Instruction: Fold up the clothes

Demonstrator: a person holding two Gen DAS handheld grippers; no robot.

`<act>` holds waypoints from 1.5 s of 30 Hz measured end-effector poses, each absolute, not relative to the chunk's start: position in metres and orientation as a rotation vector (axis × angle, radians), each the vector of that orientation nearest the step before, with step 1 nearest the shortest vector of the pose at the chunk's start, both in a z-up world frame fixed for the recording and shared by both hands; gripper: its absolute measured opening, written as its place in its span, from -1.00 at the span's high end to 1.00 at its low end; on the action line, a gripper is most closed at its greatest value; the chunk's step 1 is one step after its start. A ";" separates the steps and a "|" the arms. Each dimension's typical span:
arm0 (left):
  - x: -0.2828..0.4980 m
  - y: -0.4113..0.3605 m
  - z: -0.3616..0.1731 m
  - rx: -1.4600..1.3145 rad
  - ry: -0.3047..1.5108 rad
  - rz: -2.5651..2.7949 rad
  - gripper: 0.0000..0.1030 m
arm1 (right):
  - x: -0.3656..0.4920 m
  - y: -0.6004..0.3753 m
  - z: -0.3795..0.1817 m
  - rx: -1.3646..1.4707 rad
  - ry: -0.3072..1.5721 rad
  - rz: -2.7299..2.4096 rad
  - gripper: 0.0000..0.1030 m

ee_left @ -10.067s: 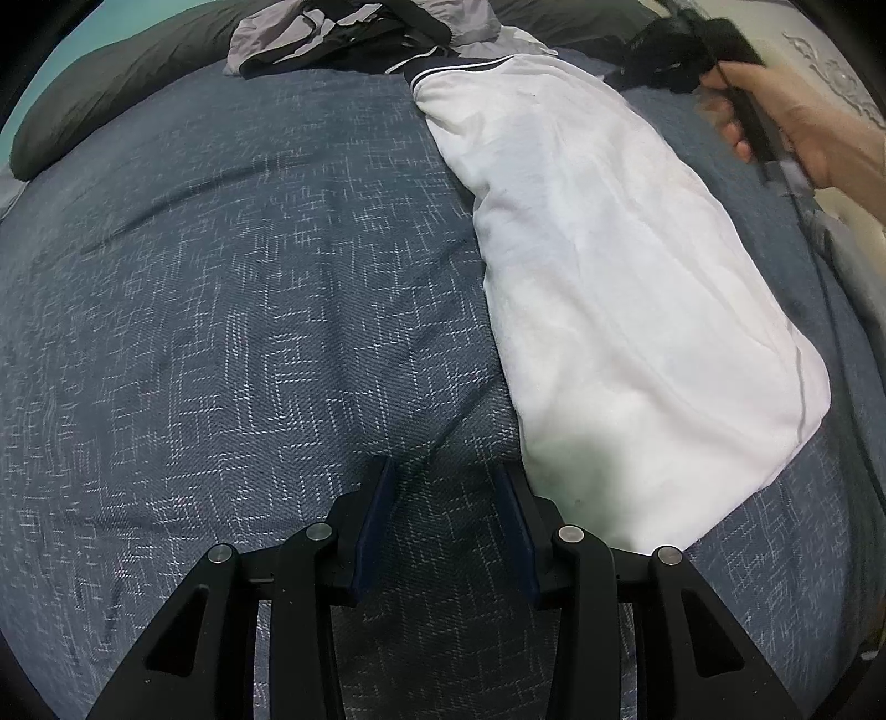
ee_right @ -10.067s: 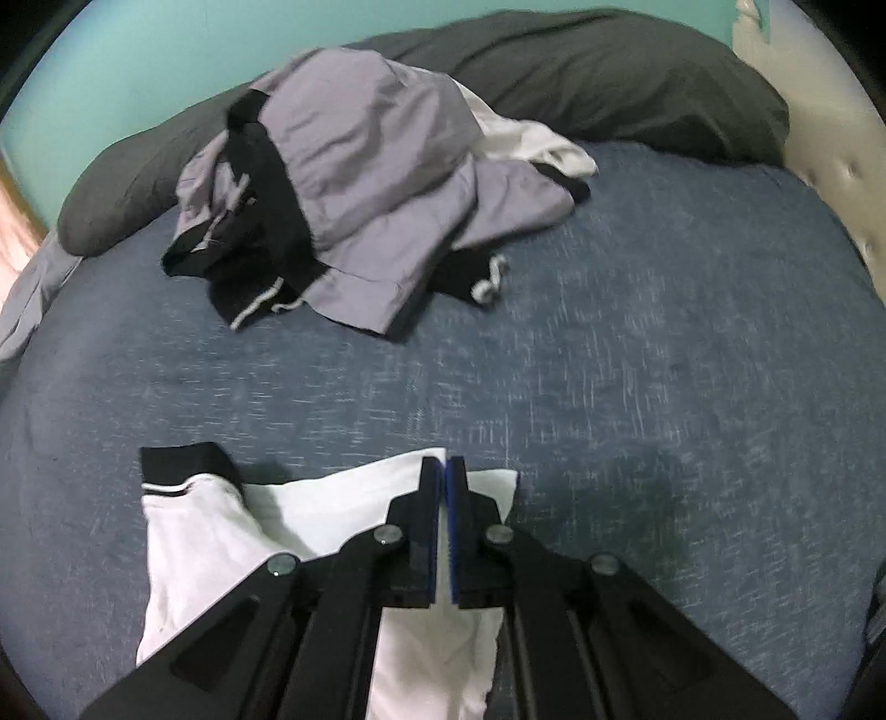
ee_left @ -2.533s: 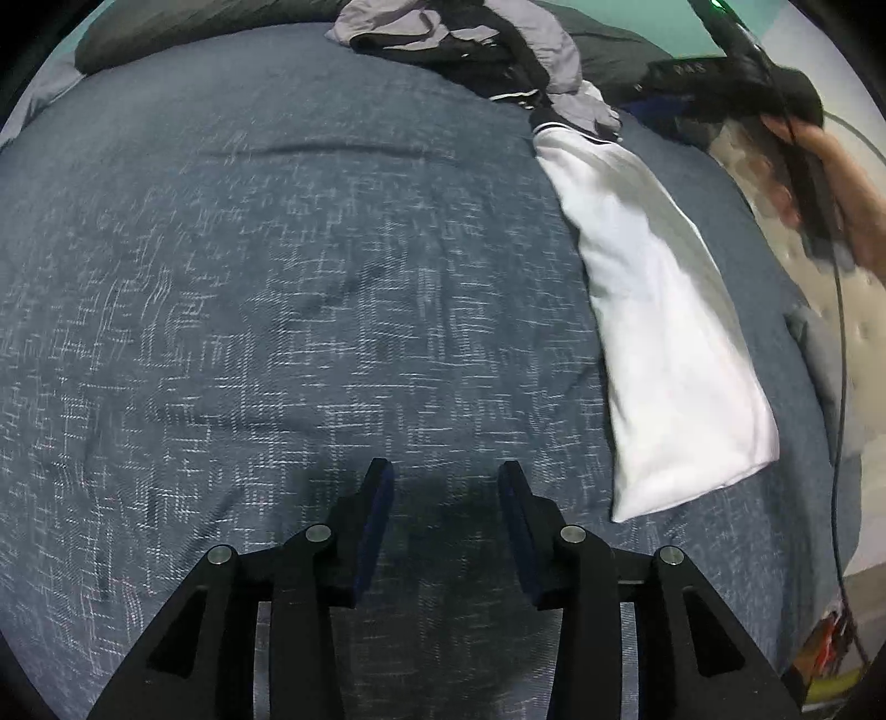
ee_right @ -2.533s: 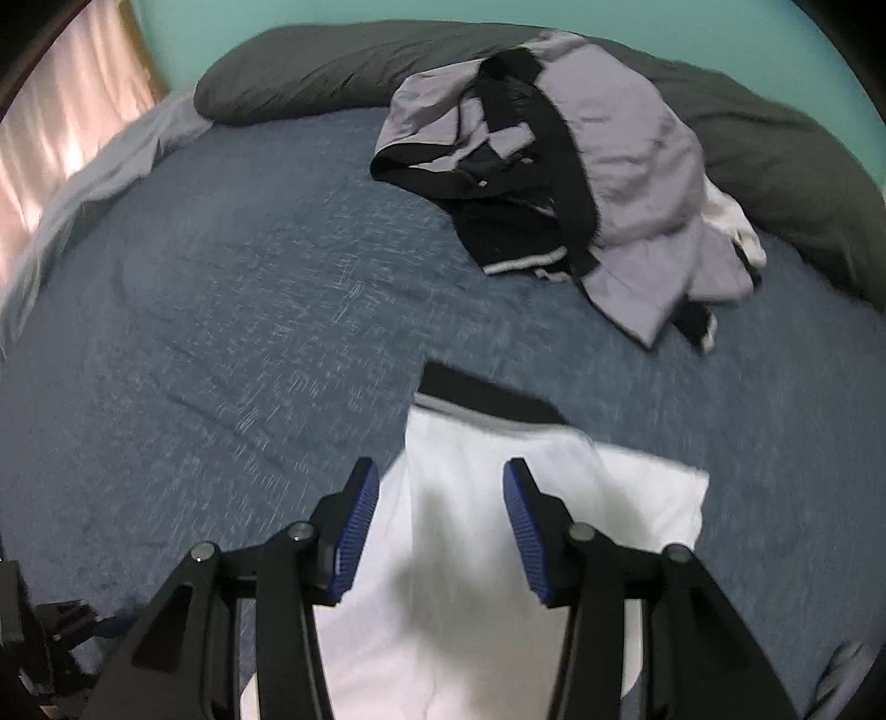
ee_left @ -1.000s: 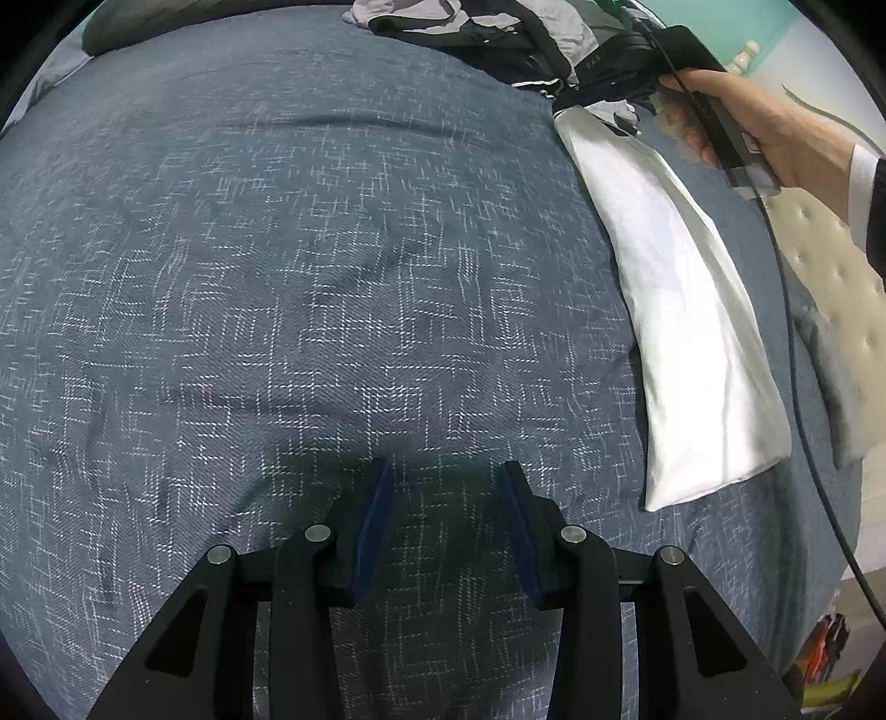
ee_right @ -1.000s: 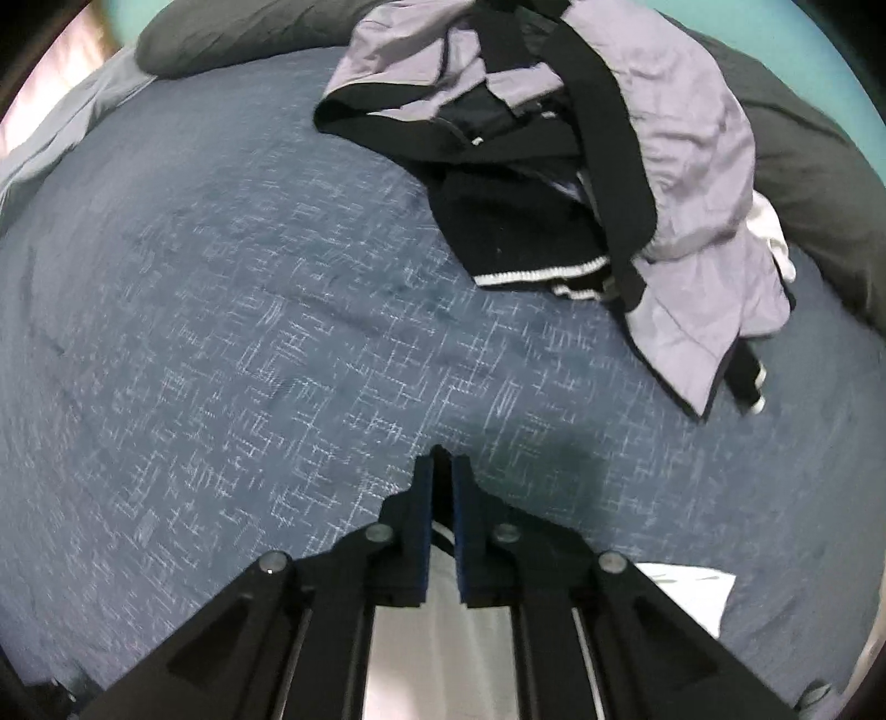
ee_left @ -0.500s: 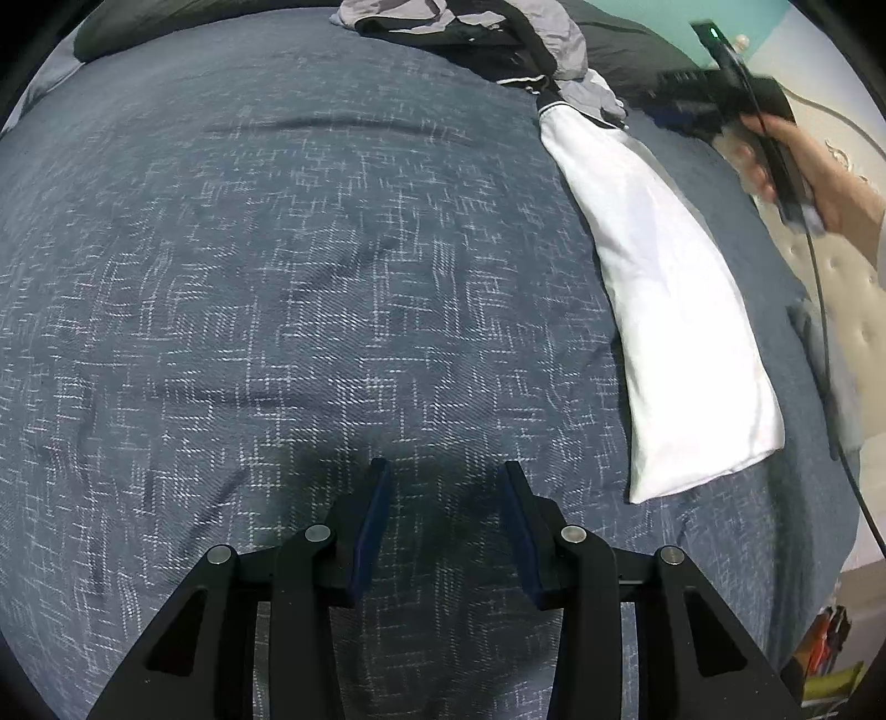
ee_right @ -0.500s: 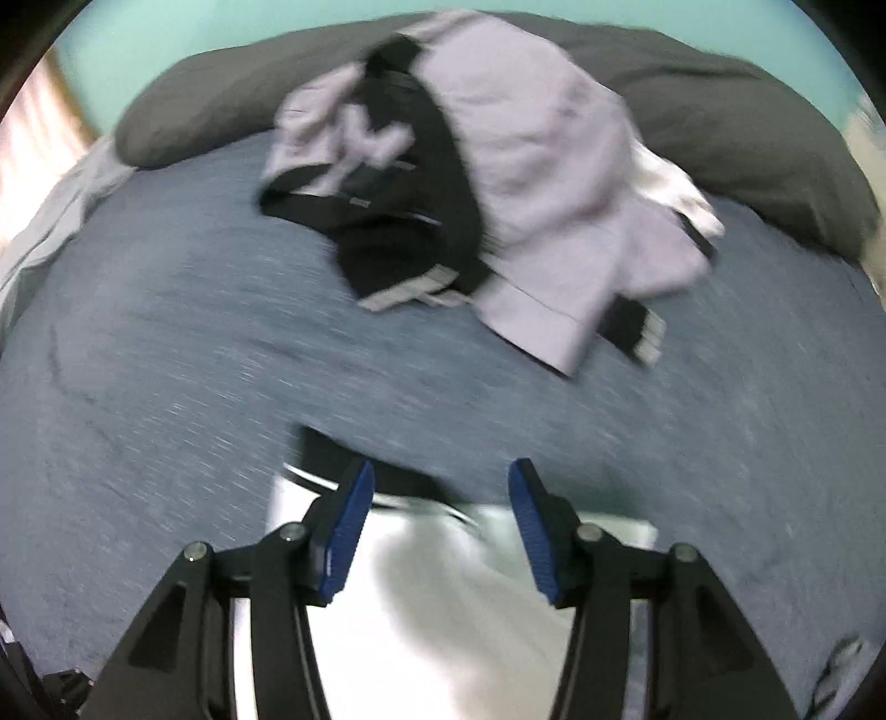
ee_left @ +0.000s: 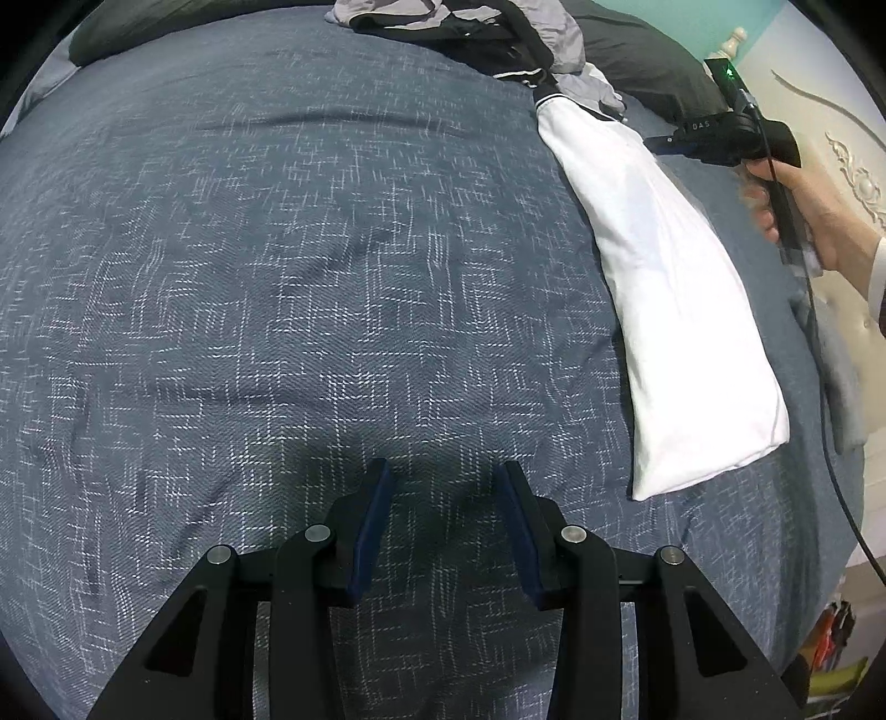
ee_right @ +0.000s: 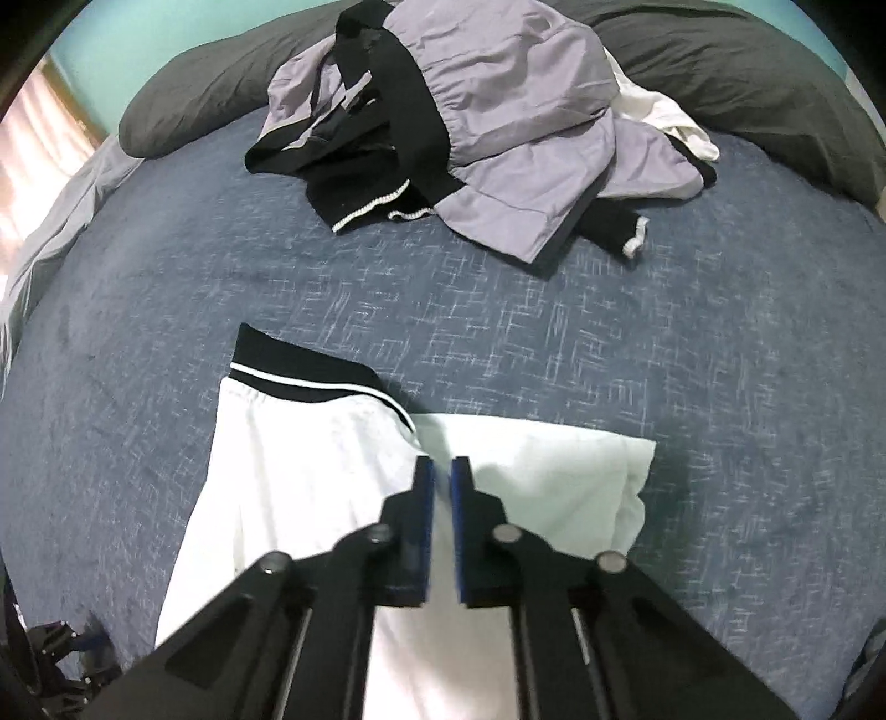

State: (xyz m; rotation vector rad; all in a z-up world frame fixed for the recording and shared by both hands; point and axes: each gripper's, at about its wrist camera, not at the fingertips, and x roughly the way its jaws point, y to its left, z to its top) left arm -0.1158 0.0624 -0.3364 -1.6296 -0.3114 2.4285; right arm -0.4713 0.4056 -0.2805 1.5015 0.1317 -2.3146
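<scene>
The white shorts (ee_right: 310,487) lie folded lengthwise on the blue bedspread (ee_right: 664,387), under the right gripper (ee_right: 441,471), whose jaws have just closed, nothing visibly pinched. The left gripper (ee_left: 443,487), jaws apart and empty, hovers over bare bedspread left of the shorts, the clothes pile (ee_right: 487,111) beyond

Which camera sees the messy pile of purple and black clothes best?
The right wrist view: the pile of clothes lies whole and large across the top, before the dark pillow. The left wrist view catches only a squashed strip of it at the top edge.
</scene>
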 end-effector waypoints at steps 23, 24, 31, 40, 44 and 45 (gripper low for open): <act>-0.107 0.058 -0.332 -1.620 -0.316 2.419 0.16 | -0.469 0.443 -0.269 1.463 -0.016 -2.428 0.72; -0.107 0.058 -0.331 -1.618 -0.314 2.418 0.16 | -0.465 0.446 -0.269 1.464 -0.005 -2.418 0.72; -0.108 0.064 -0.330 -1.617 -0.297 2.413 0.16 | -0.441 0.460 -0.280 1.502 0.069 -2.364 0.71; -0.112 0.066 -0.333 -1.621 -0.294 2.412 0.16 | -0.432 0.461 -0.297 1.499 0.125 -2.350 0.69; -0.112 0.064 -0.333 -1.620 -0.294 2.412 0.16 | -0.432 0.461 -0.294 1.470 0.144 -2.363 0.96; -0.112 0.064 -0.333 -1.620 -0.295 2.412 0.16 | -0.432 0.463 -0.293 1.463 0.143 -2.375 0.98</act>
